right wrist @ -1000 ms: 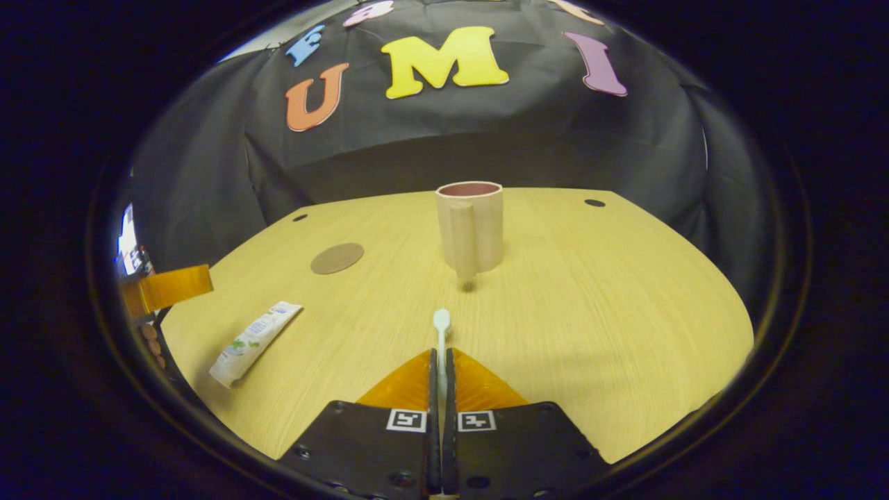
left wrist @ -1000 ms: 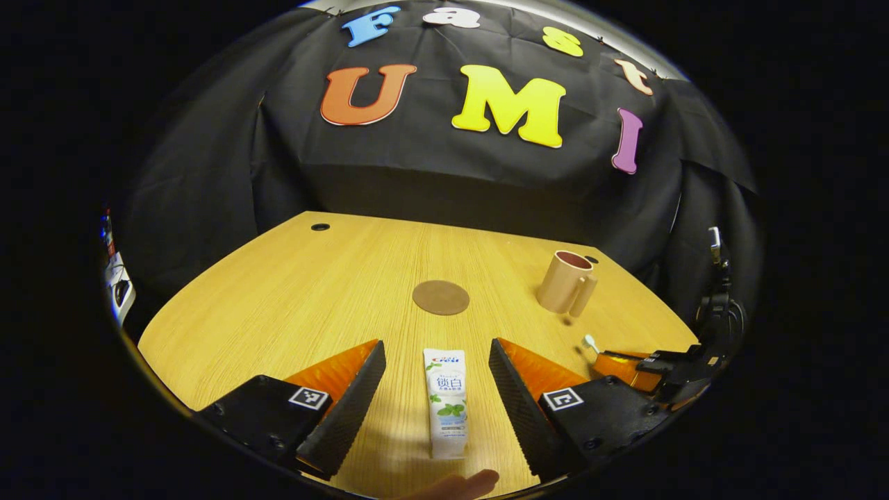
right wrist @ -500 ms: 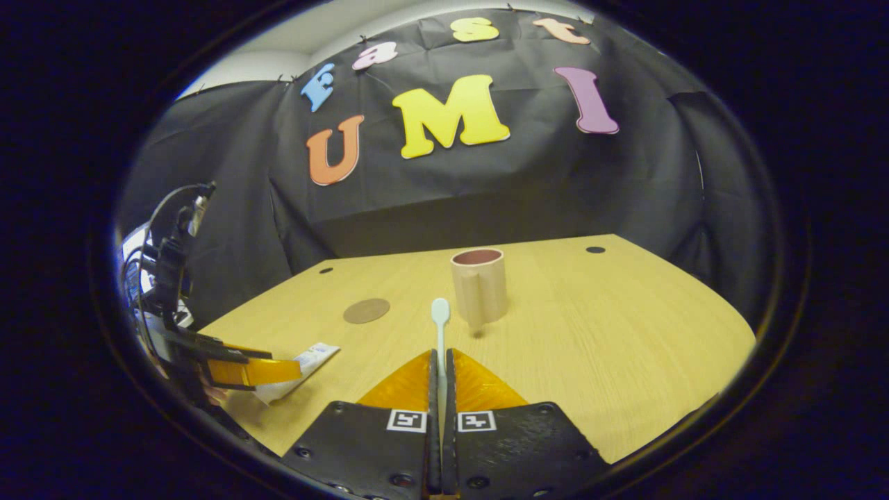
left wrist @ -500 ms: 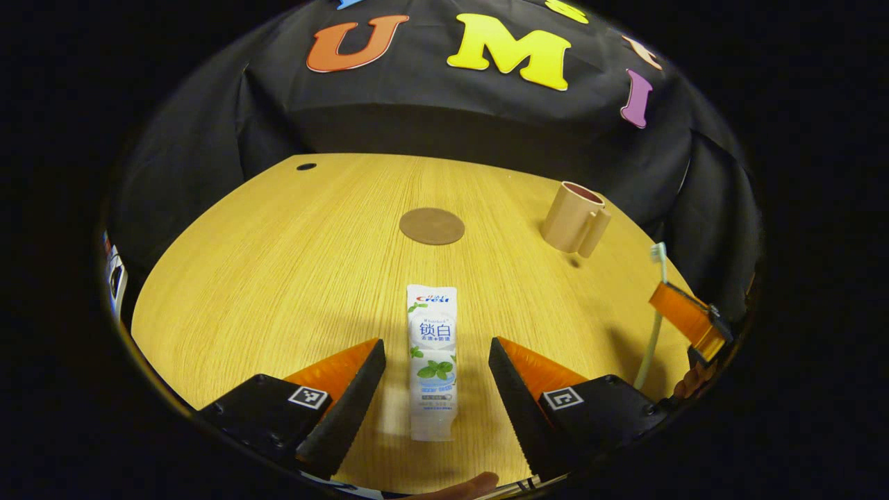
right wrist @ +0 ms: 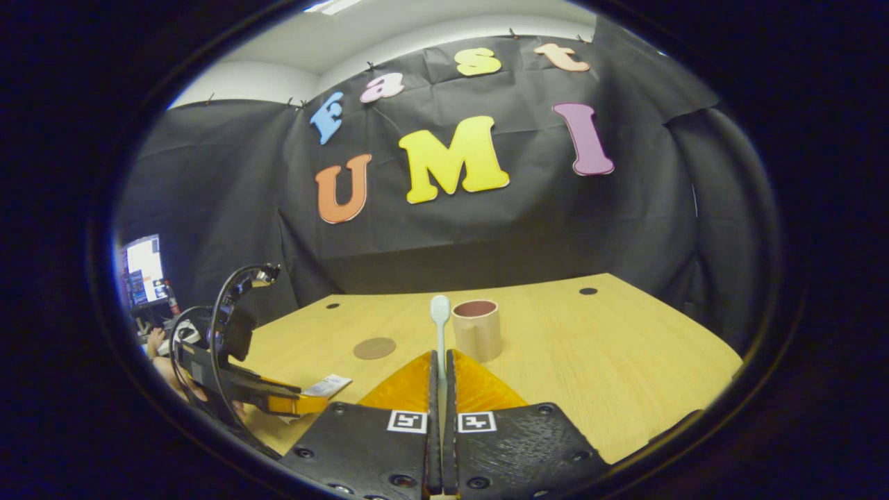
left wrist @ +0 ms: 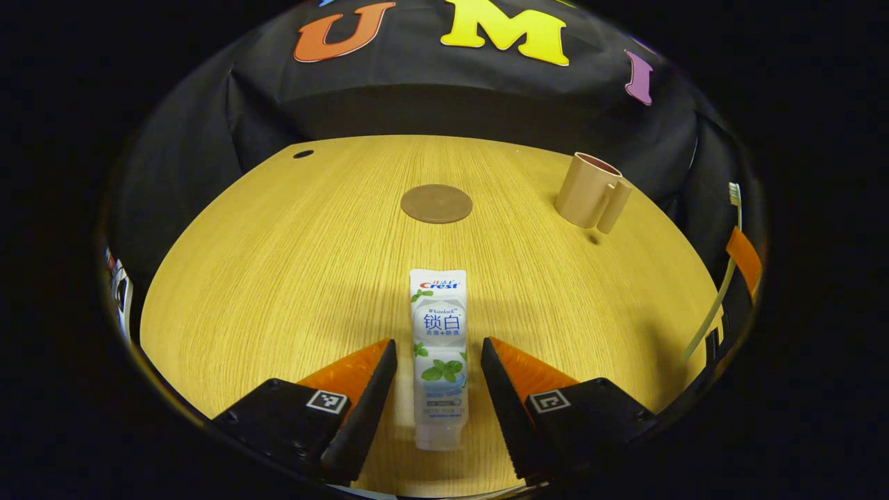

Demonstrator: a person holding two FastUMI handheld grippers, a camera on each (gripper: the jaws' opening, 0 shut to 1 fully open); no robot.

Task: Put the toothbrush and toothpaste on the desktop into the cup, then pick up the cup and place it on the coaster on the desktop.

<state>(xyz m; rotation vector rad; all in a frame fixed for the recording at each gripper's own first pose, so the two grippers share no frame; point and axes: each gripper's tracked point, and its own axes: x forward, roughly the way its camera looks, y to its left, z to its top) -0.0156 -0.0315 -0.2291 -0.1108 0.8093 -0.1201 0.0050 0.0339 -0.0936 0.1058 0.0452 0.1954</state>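
Now toothpaste point(left wrist: 439, 354) flat between spread left tongs point(left wrist: 436, 361), untouched.

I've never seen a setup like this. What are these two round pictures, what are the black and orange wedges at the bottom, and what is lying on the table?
A person holds one grasping tool in each hand; each carries a camera looking along its two fingers. In the left gripper view, the left tool is open, its fingers on either side of the toothpaste lying flat on the wooden table. Farther back lie a round brown coaster and an upright beige cup. In the right gripper view, the right tool is shut on a toothbrush, lifted above the table, head pointing towards the cup.
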